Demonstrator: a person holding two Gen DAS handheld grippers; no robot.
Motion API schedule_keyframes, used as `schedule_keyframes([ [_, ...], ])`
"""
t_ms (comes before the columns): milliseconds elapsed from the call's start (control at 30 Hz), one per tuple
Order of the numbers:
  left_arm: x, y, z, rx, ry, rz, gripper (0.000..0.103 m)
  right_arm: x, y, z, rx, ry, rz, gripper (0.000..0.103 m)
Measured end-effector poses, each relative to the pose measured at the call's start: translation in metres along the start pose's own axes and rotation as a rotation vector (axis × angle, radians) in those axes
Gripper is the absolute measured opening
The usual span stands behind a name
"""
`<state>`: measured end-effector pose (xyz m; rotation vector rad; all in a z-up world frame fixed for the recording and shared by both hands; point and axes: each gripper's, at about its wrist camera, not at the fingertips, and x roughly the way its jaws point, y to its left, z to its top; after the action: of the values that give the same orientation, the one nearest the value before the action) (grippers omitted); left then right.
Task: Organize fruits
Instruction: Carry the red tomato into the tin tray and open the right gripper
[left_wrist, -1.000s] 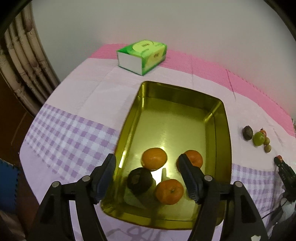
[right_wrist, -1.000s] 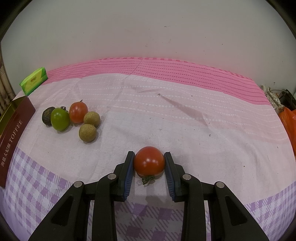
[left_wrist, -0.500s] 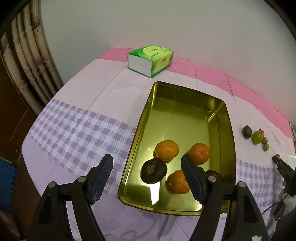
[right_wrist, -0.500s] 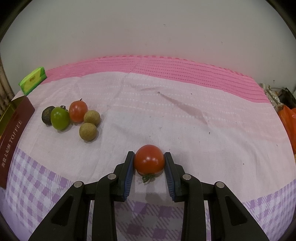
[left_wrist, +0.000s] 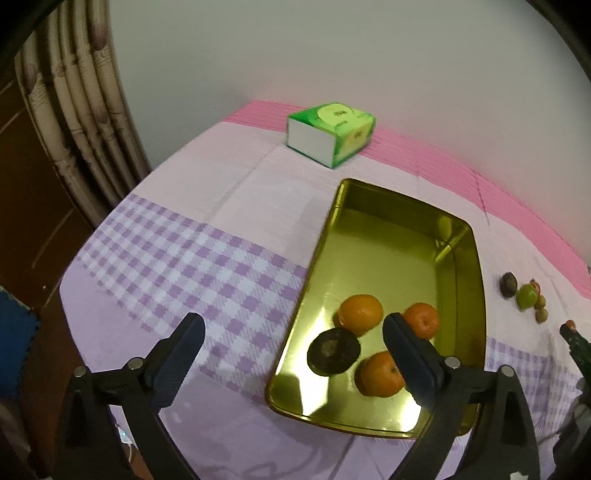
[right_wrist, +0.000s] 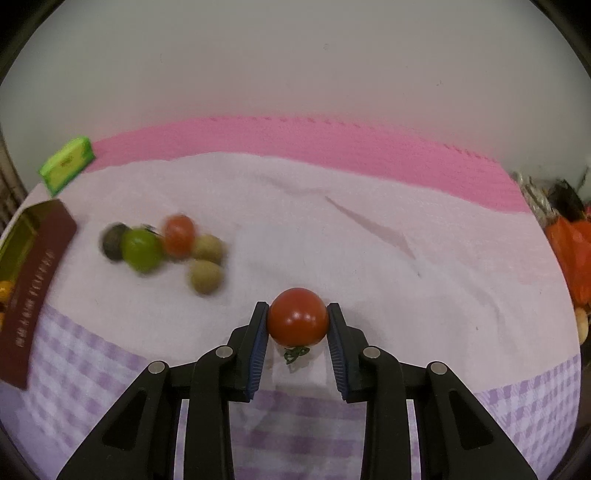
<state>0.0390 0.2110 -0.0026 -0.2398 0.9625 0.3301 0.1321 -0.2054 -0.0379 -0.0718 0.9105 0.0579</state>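
A gold tin tray holds three oranges and a dark round fruit at its near end. My left gripper is open and empty, above the tray's near left edge. My right gripper is shut on a red tomato, held just above the cloth. A cluster of small fruits lies to its left: a dark one, a green one, a red tomato and two brown ones. The cluster also shows in the left wrist view.
A green tissue box stands behind the tray near the wall. The tray's dark red outer side is at the right wrist view's left edge. Orange bags lie at the table's far right. A curtain hangs left.
My left gripper has pulled back and to the left, away from the fruit in the tray. My right gripper has lifted the tomato slightly and moved; the fruit cluster looks blurred.
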Motion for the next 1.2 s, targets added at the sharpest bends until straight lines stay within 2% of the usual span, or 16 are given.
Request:
schedule_keyframes([
  [133, 0.0, 0.008, 0.003, -0.033, 0.002, 0.006, 0.096, -0.022, 0.044, 0.016, -0.064, -0.048, 0.11, 0.032],
  [367, -0.001, 0.019, 0.005, -0.078, -0.002, 0.049, 0.097, -0.053, 0.151, 0.029, -0.238, -0.09, 0.339, 0.032],
  [600, -0.005, 0.04, 0.008, -0.154, -0.011, 0.09, 0.1, -0.053, 0.22, 0.019, -0.333, -0.037, 0.47, 0.032],
  [933, -0.002, 0.039, 0.006, -0.147, 0.002, 0.104, 0.1, -0.032, 0.266, -0.001, -0.424, 0.048, 0.49, 0.032],
  [1200, -0.004, 0.036, 0.004, -0.136, -0.006, 0.11, 0.1, -0.022, 0.278, -0.009, -0.459, 0.067, 0.471, 0.032],
])
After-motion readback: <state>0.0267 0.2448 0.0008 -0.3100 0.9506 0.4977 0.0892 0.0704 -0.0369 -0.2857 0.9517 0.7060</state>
